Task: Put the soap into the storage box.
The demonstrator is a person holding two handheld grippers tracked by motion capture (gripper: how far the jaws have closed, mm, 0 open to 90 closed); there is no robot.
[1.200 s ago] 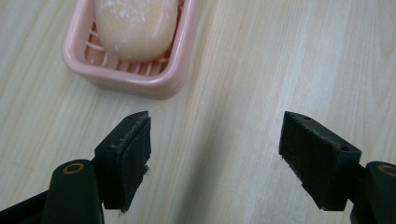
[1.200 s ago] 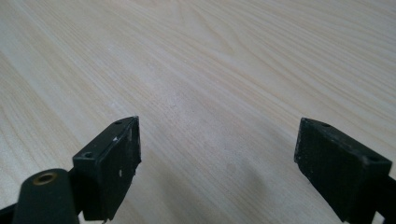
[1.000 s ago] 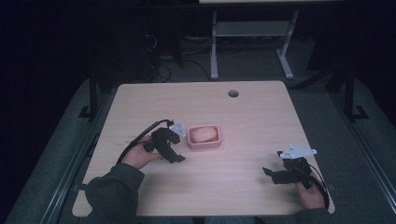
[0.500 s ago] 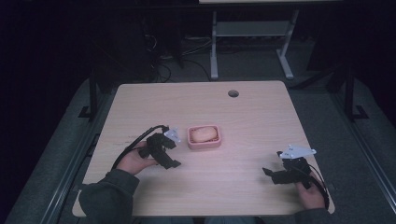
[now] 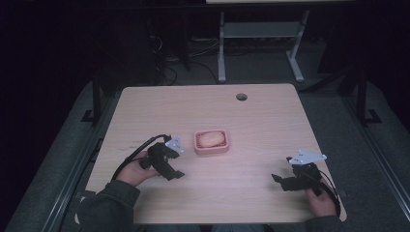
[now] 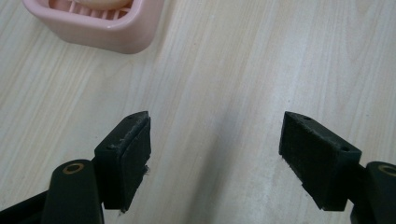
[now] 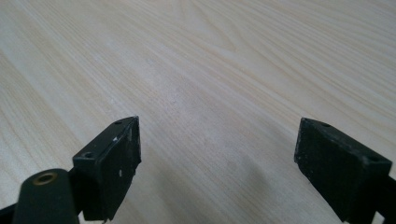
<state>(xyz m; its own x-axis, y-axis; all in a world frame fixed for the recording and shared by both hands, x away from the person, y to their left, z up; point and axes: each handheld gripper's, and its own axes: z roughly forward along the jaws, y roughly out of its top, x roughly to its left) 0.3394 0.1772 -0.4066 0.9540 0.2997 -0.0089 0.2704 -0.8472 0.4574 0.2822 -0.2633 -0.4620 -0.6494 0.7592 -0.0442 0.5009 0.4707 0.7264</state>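
A light wooden table (image 5: 251,125) carries a pink soap dish (image 5: 211,141) near its centre. A pale oval bar of soap (image 5: 211,139) lies inside the dish on its ribbed floor.

The left gripper (image 5: 170,166) sits on the person's left side of the table, just beside the dish and slightly nearer the person, not touching it. The left hand (image 5: 133,169) holds it from behind, and a black cable (image 5: 140,147) loops away from it. In the left gripper view, its jaws stand spread wide over bare wood, with nothing between them; the corner of the soap dish (image 6: 100,28) appears at the upper left, apart from both jaws.

The right gripper (image 5: 283,180) rests near the right front corner of the table, well apart from the dish, held by the right hand (image 5: 321,203). A grey plate (image 5: 307,157) sits on top of it. In the right gripper view, its jaws are likewise spread wide over bare wood, holding nothing.
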